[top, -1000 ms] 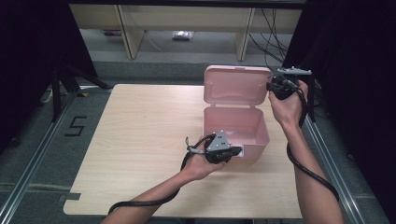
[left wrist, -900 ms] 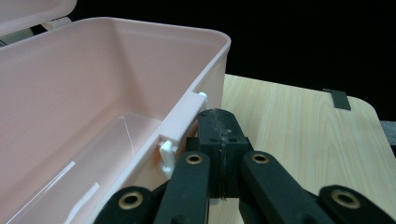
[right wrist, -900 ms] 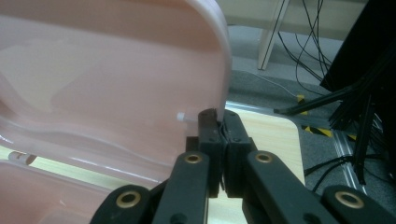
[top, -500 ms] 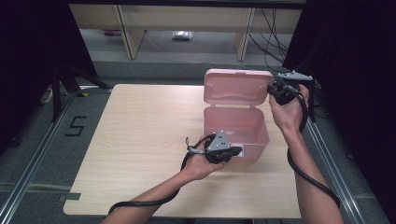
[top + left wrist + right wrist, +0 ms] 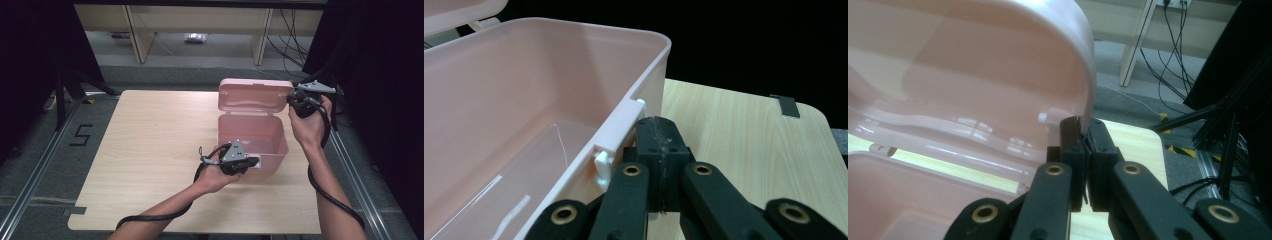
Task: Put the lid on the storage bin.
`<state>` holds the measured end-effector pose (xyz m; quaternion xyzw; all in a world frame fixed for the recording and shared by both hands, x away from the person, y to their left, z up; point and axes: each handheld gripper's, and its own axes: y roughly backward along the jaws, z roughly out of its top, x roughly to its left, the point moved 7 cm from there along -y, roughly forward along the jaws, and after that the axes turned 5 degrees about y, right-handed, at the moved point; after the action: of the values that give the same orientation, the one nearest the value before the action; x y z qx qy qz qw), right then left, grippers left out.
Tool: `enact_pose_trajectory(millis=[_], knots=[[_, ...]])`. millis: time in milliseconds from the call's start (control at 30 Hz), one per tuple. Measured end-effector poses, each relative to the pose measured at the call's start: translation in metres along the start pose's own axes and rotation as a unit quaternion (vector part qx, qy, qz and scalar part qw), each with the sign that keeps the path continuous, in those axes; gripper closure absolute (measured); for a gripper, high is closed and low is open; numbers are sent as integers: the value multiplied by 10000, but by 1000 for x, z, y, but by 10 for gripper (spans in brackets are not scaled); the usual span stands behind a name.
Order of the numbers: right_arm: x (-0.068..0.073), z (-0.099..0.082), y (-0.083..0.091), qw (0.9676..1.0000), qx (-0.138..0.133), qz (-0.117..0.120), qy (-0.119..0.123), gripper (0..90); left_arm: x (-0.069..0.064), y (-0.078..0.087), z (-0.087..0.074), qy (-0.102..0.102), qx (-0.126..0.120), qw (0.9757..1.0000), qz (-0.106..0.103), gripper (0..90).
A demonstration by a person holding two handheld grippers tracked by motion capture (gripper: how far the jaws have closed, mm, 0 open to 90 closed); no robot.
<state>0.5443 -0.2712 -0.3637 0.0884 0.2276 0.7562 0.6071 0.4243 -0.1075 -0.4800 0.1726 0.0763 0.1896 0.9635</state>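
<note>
Wooden table (image 5: 150,150); floor "5" mark (image 5: 81,135); cables (image 5: 292,35).

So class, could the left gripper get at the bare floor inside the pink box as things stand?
Probably yes: the lid stands raised, the pink box looks empty, and the left gripper sits shut at its front wall, beside the open top.
</note>
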Motion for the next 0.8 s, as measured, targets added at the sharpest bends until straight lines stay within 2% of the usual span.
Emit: enact_pose_trajectory(millis=[33,133,167,300,333,400,467,500,567,600,667,767,800], knots=[[-1,-1,1,10000,11,-44,70,892,0,0,0,3,3,10000,1,900],[2,-4,4,10000,-19,-41,2,892,0,0,0,-7,17,10000,6,900],[1,-4,4,9999,-11,-30,97,892,0,0,0,-3,17,10000,4,900],[3,-7,8,10000,0,-50,60,892,0,0,0,-4,14,10000,6,900],[3,-7,8,9999,-28,-21,142,892,0,0,0,0,13,10000,6,900],[3,-8,8,9999,-85,-90,108,892,0,0,0,3,14,10000,5,900],[3,-9,9,9998,-69,-82,195,891,0,0,0,2,17,10000,2,900],[5,-10,10,9999,-49,-96,107,892,0,0,0,5,19,10000,0,900],[5,-11,11,9998,-71,-64,147,892,-1,0,0,-1,18,10000,-6,900],[3,-11,11,9995,-101,-119,261,892,-1,0,0,-3,23,10000,-4,900],[5,-13,13,9997,-48,-116,209,892,-1,0,0,-2,22,10000,-4,900],[4,-12,12,9992,-169,-157,316,891,-1,0,0,2,23,10000,-6,900],[6,-14,14,9998,-57,-74,202,891,-1,0,0,11,22,10000,-4,900]])
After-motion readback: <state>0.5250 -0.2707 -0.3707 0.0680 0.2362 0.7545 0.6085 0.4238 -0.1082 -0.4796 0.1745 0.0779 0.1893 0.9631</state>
